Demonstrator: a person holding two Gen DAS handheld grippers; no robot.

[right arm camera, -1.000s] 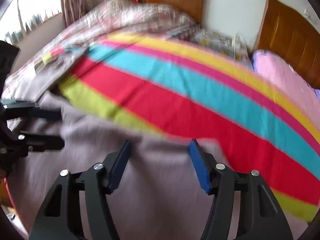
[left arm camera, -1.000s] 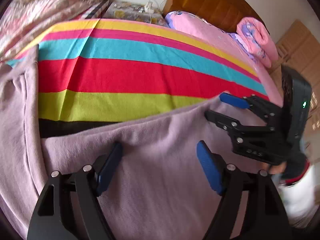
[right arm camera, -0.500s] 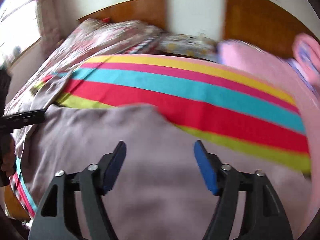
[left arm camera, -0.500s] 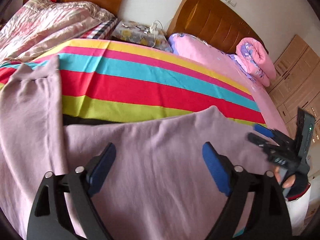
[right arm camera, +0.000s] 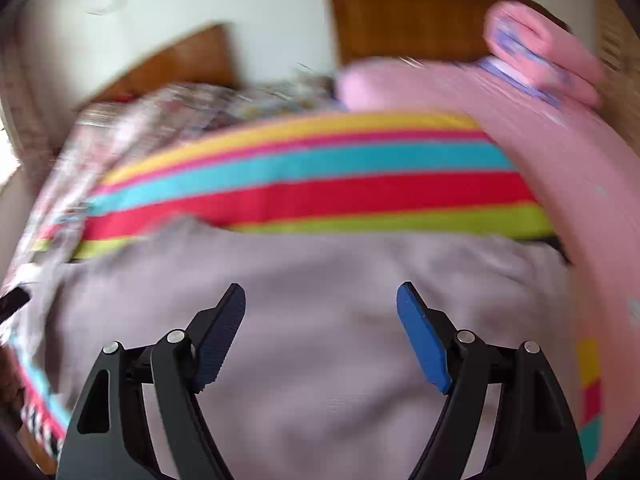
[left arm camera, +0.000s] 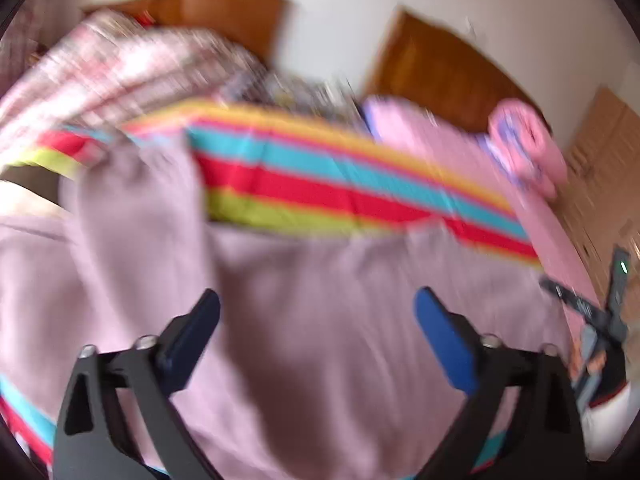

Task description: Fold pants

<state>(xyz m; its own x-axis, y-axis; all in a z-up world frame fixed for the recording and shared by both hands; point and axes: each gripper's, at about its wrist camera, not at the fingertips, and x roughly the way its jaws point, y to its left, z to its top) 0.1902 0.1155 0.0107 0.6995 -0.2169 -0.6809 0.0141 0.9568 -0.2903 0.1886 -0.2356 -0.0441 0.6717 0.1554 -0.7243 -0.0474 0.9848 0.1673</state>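
A: What has changed since the earlier frame?
B: Both tools have drawn back from the pants and spread wider; more of the room shows in each view, now blurred.

A: Left wrist view?
B: The left tool (left arm camera: 316,308) hangs above the pants (left arm camera: 320,320), its jaws opening, blue pads wide apart with nothing between them. The mauve pants lie spread on the bed, over the striped blanket (left arm camera: 340,184), one leg running up at the left. The right tool (left arm camera: 576,304) shows at the right edge, in a hand (left arm camera: 596,364), too blurred to read its jaws. A pink roll (left arm camera: 528,148) lies far right, by the headboard (left arm camera: 440,76).

A: Right wrist view?
B: The right tool (right arm camera: 320,300) hangs over the pants (right arm camera: 320,360), jaws opening, nothing pinched. The pants cover the near bed, the blanket (right arm camera: 312,176) beyond. The roll (right arm camera: 536,52) sits at upper right.
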